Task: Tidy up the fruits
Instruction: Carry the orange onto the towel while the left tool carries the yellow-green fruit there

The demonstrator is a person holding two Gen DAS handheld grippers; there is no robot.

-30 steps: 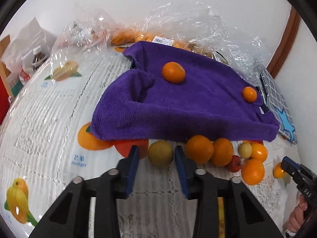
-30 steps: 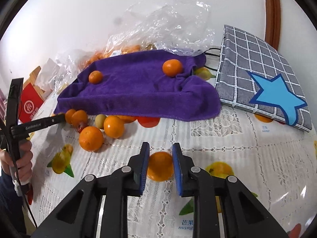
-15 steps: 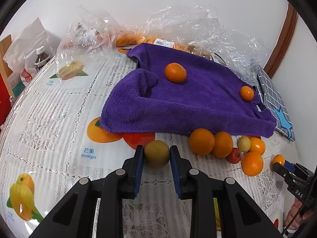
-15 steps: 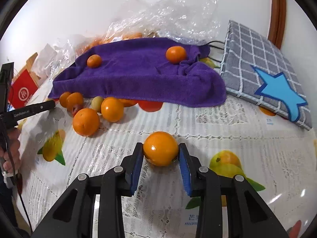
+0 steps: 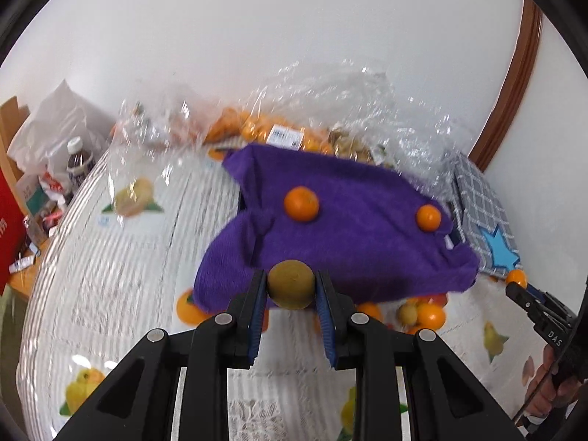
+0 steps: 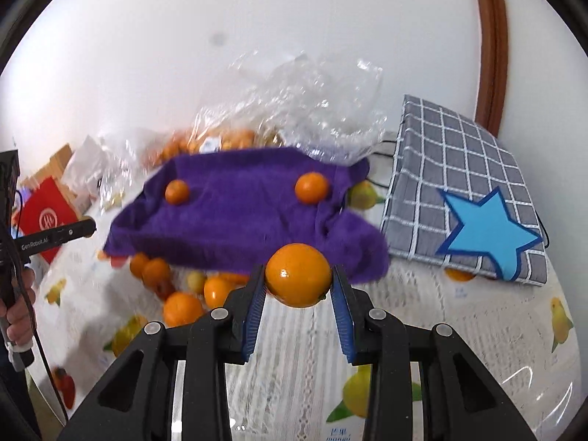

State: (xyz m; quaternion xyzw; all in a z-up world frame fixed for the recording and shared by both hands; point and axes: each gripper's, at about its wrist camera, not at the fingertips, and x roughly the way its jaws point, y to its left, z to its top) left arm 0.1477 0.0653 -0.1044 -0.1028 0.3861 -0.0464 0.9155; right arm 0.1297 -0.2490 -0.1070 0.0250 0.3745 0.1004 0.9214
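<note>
Our left gripper (image 5: 290,290) clamps a brownish-green fruit (image 5: 291,284) between its blue pads, off the table, in front of the purple towel (image 5: 352,242). Our right gripper (image 6: 298,284), spread wider, grips an orange (image 6: 298,275) before the same towel.

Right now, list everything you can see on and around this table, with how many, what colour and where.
Brownish-green fruit: one, held in the left claw.
Large orange: one, held in the right claw.
Oranges on towel: two, orange, spaced apart on top.
Purple towel: one, table centre.
Loose fruit pile: several, mostly orange, one pale yellow-green, at the towel's front edge.
Plastic bags: clear, more oranges inside, behind the towel.
Checked cloth: one, grey with blue star, right of the towel.
Bottle: one, dark, white cap, far left.
Tablecloth: white lace, fruit prints.
Left claw: black, blue pads.
Right claw: same.
</note>
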